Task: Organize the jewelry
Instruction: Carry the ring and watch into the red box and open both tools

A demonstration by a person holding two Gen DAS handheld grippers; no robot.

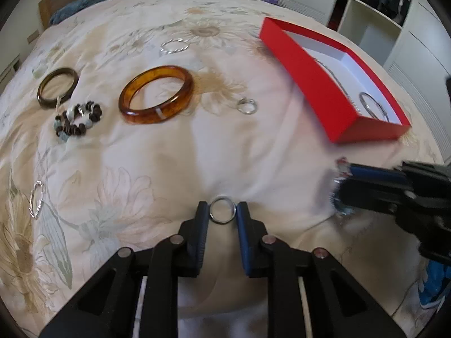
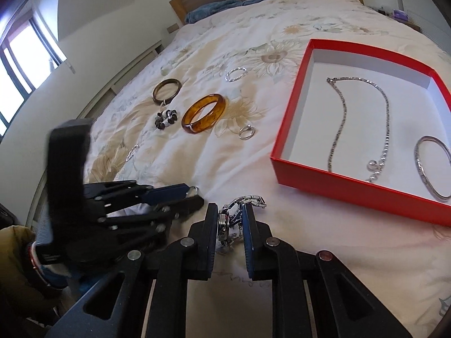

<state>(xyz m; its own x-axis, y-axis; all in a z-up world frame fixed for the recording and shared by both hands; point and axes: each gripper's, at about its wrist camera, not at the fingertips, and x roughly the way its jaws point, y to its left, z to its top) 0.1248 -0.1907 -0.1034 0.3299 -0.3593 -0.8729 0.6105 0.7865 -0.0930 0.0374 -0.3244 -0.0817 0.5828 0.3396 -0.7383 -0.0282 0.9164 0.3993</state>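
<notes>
- Two handheld grippers work over a bed (image 1: 157,157) covered with a cream floral quilt.
- Left gripper (image 1: 222,211): jaws closed on one small silver ring (image 1: 222,210); both pads touch its rim, and the ring sits at the quilt surface.
- Right gripper (image 2: 230,217): jaws clenched on one silver metal-link watch (image 2: 234,214); part of its band sticks out past the fingertips, and the watch appears lifted just off the quilt.
- One shallow red rectangular cardboard box with a white interior (image 2: 332,188) lies on the quilt, to the right of both grippers.
- Box contents, two items: one silver chain necklace (image 2: 342,107) spread in a loop, and one thin silver bangle (image 2: 420,166) near the right corner.
- Loose items on the quilt, seven counted besides the two held pieces:
- One translucent amber resin bangle (image 1: 132,107), lying flat.
- One dark olive-brown bangle (image 1: 45,84), left of the amber one and apart from it.
- One bracelet of dark brown and pale beads (image 1: 77,121), just below the dark bangle.
- One silver ring with a raised setting (image 1: 247,105), between the amber bangle and the box.
- One twisted silver hoop (image 1: 174,46) beyond the amber bangle.
- One further twisted silver hoop (image 1: 36,198) at the left edge.
- One blue towel (image 2: 234,4) lies bunched against the wooden headboard (image 2: 180,2).
</notes>
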